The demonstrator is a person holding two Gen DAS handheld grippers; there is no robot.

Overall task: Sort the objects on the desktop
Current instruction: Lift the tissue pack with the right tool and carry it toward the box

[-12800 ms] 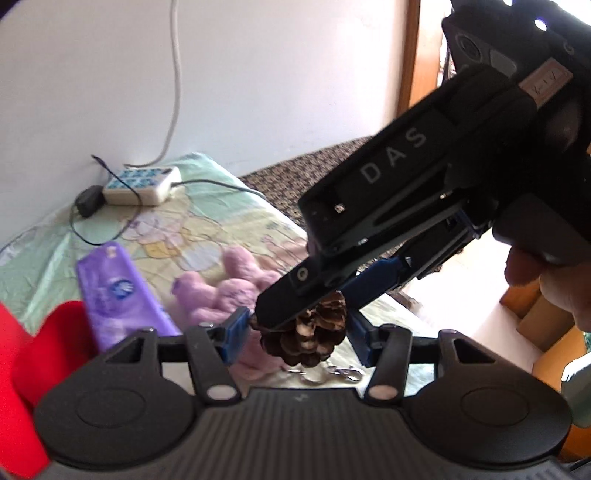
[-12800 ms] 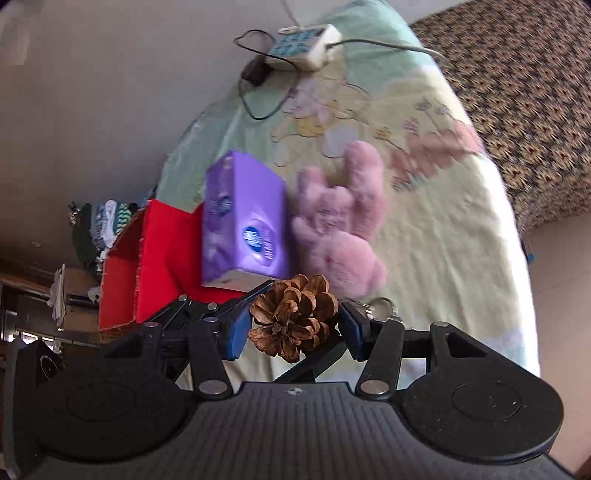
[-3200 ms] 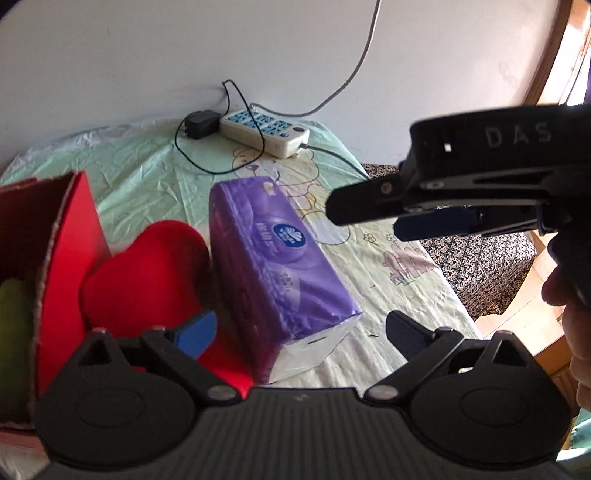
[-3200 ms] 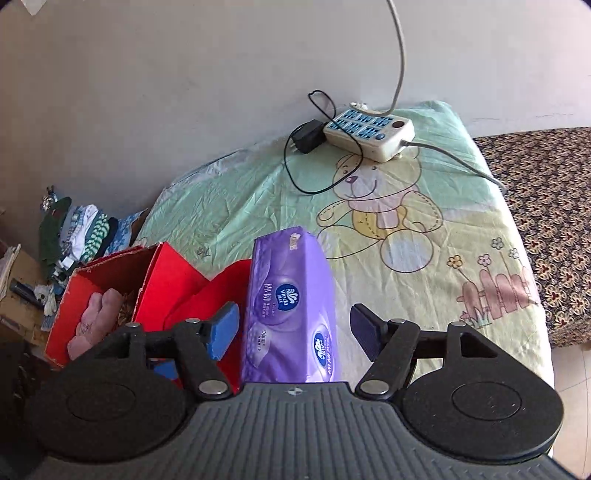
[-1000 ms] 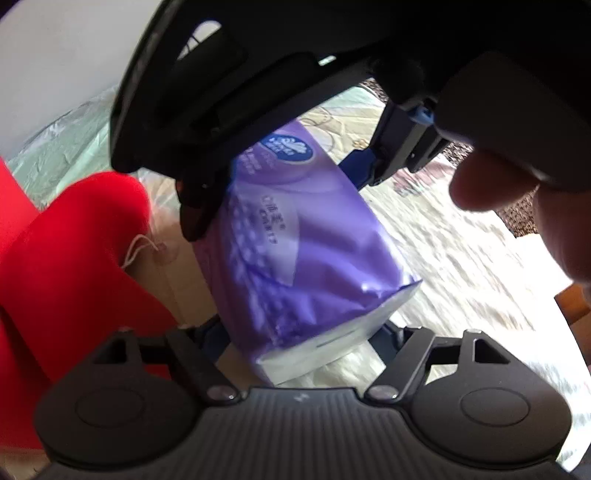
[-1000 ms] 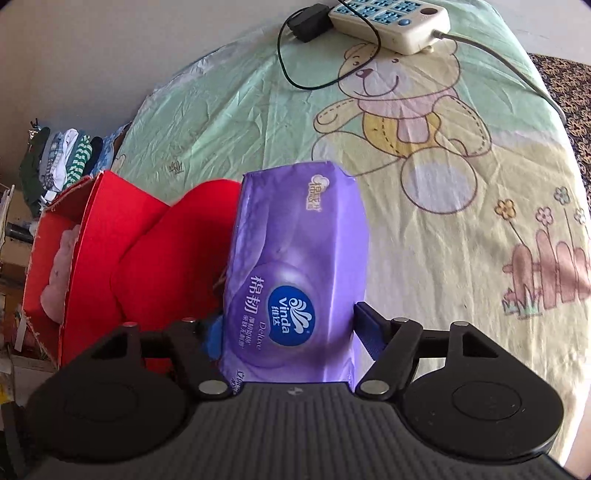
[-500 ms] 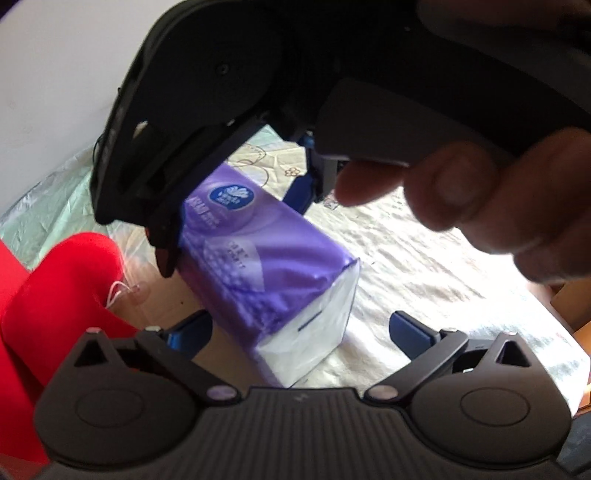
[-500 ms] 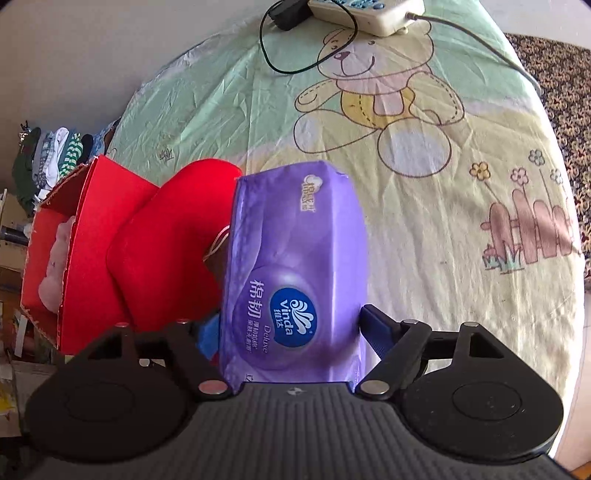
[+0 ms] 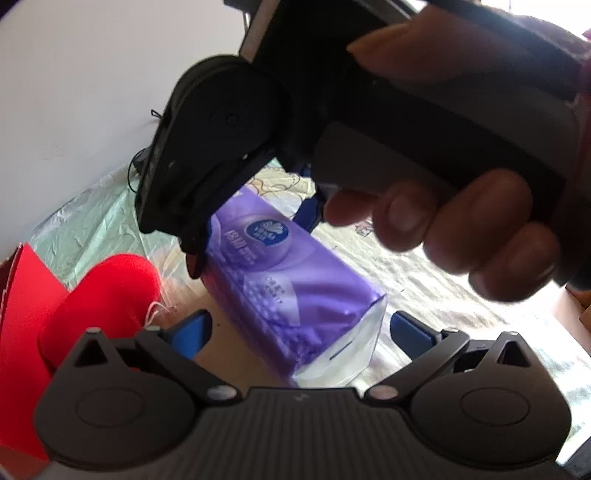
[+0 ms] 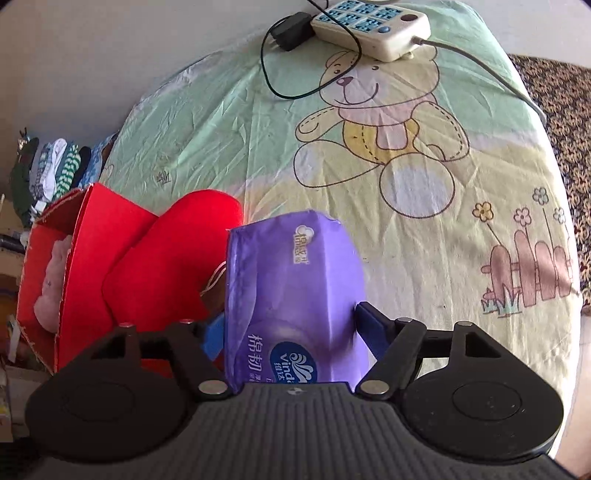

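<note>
The right gripper (image 10: 290,326) clamps the purple plastic tissue pack (image 10: 295,295) beside a red heart-shaped cushion (image 10: 170,258); the left gripper (image 9: 299,328) gapes wide. An open red cardboard box (image 10: 74,266) holds a pink plush toy (image 10: 50,288).

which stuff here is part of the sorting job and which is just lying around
Part of the job:
- purple tissue pack, clamped in the right gripper
- red heart cushion
- red box
- left gripper, open

Lying about:
- power strip
- black plug
- folded clothes
</note>
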